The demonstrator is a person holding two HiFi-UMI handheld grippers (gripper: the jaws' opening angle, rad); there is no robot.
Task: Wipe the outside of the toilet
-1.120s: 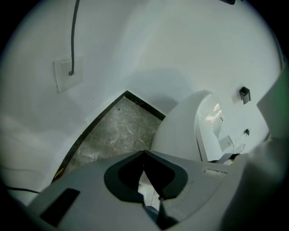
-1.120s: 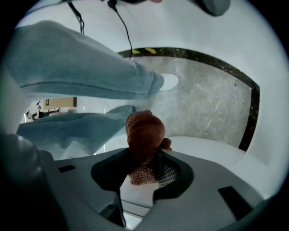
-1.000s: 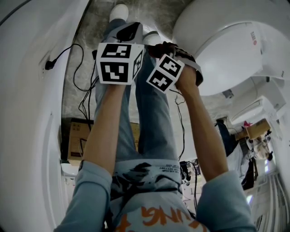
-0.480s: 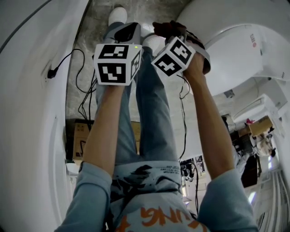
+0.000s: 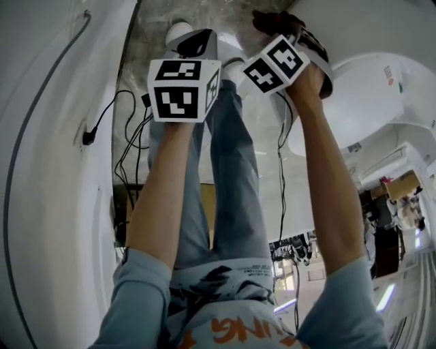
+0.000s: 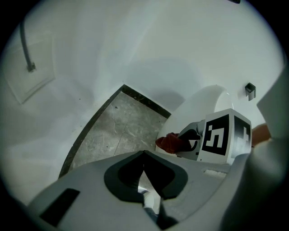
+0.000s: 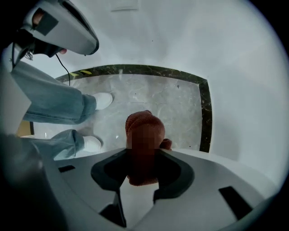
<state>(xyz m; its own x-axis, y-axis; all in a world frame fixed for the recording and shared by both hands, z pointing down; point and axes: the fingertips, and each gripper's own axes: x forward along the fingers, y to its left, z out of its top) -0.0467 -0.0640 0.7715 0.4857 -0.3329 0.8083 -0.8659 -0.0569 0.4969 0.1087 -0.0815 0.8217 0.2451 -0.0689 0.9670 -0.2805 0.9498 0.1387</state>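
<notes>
The white toilet (image 5: 371, 88) curves across the head view's upper right. My right gripper (image 5: 281, 31) is shut on a red cloth (image 5: 271, 20) and holds it at the toilet's outer edge. The right gripper view has the cloth (image 7: 143, 128) bunched between the jaws of that gripper (image 7: 142, 173), over the marble floor (image 7: 167, 101). My left gripper (image 5: 197, 42) hangs beside it above the person's legs, shut and holding nothing. In the left gripper view the jaws of the left gripper (image 6: 144, 178) meet, with the cloth (image 6: 170, 142) against the toilet (image 6: 203, 103) beyond.
A curved white wall (image 5: 48, 177) runs down the left, with a plug (image 5: 87, 136) and black cables (image 5: 129, 157) trailing over the floor. The person's jeans (image 5: 228, 170) and white shoes (image 7: 103, 100) stand between wall and toilet. A cardboard box (image 5: 207, 204) lies behind the legs.
My right gripper has carried the red cloth further up the head view along the toilet's edge. The left gripper has shifted only slightly and stays shut.
</notes>
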